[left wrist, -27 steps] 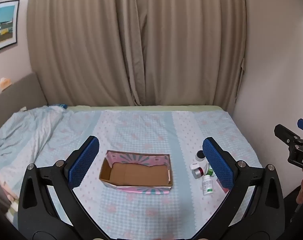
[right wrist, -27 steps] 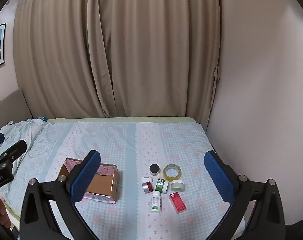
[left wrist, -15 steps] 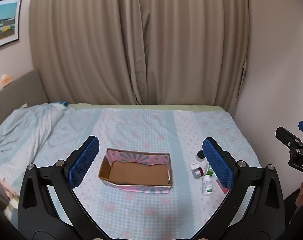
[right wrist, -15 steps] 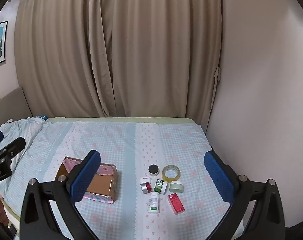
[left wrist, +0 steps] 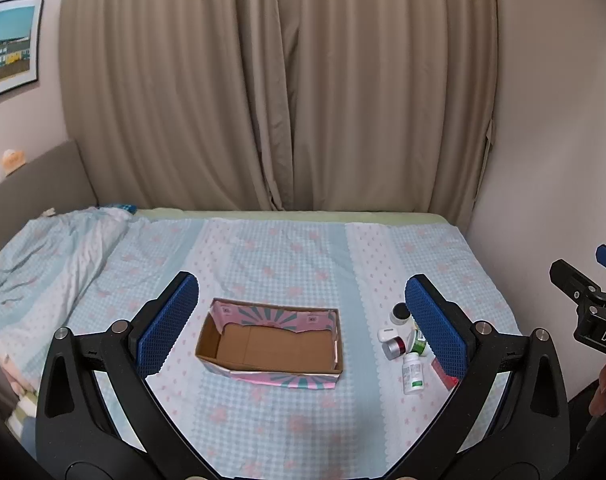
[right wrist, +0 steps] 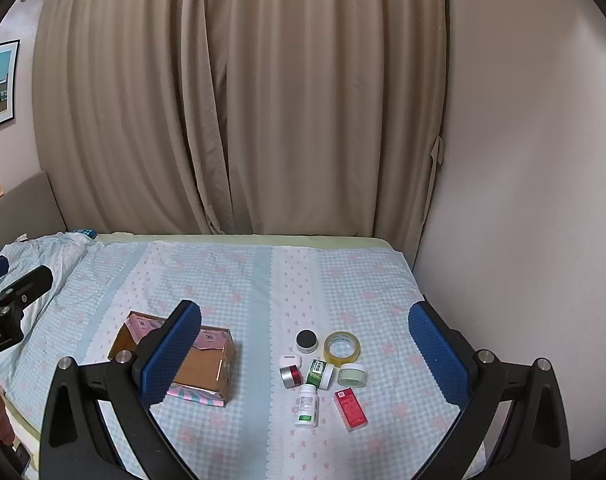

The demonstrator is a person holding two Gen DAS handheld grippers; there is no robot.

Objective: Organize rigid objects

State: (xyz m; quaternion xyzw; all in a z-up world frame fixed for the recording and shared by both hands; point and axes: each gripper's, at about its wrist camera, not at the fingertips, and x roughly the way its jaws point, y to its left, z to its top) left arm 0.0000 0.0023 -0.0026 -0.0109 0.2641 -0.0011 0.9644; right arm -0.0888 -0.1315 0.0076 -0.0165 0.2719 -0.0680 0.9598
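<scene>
An open cardboard box (left wrist: 271, 344) with pink patterned sides lies on the bed; it also shows in the right wrist view (right wrist: 207, 364). To its right lies a cluster of small items: a white pill bottle (right wrist: 307, 405), a red box (right wrist: 351, 409), a tape roll (right wrist: 341, 346), a black-lidded jar (right wrist: 306, 340), a pale green jar (right wrist: 352, 374), a green-labelled jar (right wrist: 319, 373) and a red and silver tin (right wrist: 291, 376). My left gripper (left wrist: 303, 320) is open and empty above the box. My right gripper (right wrist: 307, 344) is open and empty above the cluster.
The bed (left wrist: 287, 256) has a light blue checked sheet with a crumpled duvet (left wrist: 43, 256) at the left. Beige curtains (right wrist: 239, 100) hang behind it. A wall (right wrist: 523, 180) borders the bed's right side. A framed picture (left wrist: 9, 46) hangs at the left.
Both views have shifted slightly; the bed and objects sit a little lower in frame. Nothing on the bed has moved and both grippers stay open.
</scene>
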